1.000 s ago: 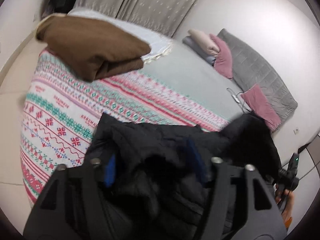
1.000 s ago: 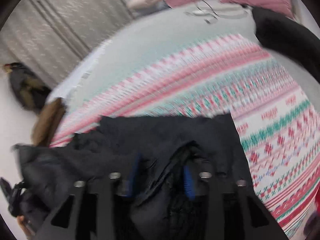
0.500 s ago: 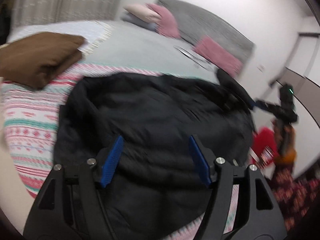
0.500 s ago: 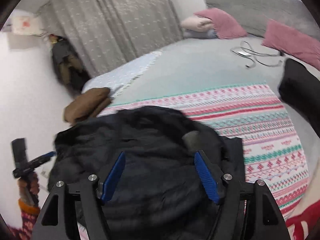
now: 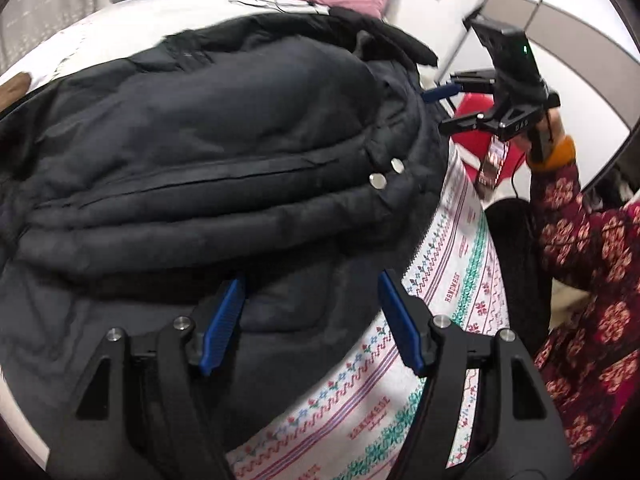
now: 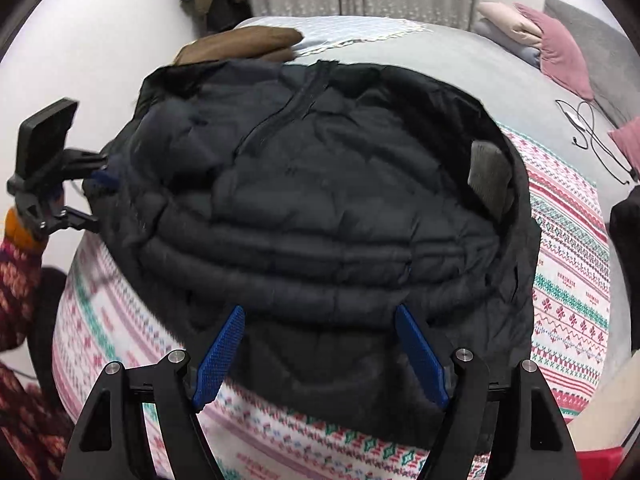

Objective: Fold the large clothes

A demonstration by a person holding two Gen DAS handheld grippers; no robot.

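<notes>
A black puffer jacket (image 5: 208,140) lies spread on the patterned blanket (image 5: 452,292) of the bed, zipper up and snap buttons showing. My left gripper (image 5: 312,304) hovers open over its near edge, with no fabric pinched between the blue pads (image 5: 224,320). In the right wrist view the same jacket (image 6: 320,200) fills the middle. My right gripper (image 6: 320,340) is over its near hem with jaws opening, and the pads do not press on the cloth. Each gripper also shows in the other's view, the right gripper (image 5: 442,109) and the left gripper (image 6: 98,200), at opposite side edges of the jacket.
A folded brown garment (image 6: 240,44) lies beyond the jacket. Pink pillows (image 6: 560,52) and a cable (image 6: 592,136) are at the head of the bed. Another dark garment (image 6: 624,220) lies at the right edge. A person's floral sleeve (image 5: 580,240) is beside the bed.
A second ago the jacket was bunched up in both grippers. Now it lies spread flat on the blanket, both grippers have let go and rolled, and the right jaws stand wider.
</notes>
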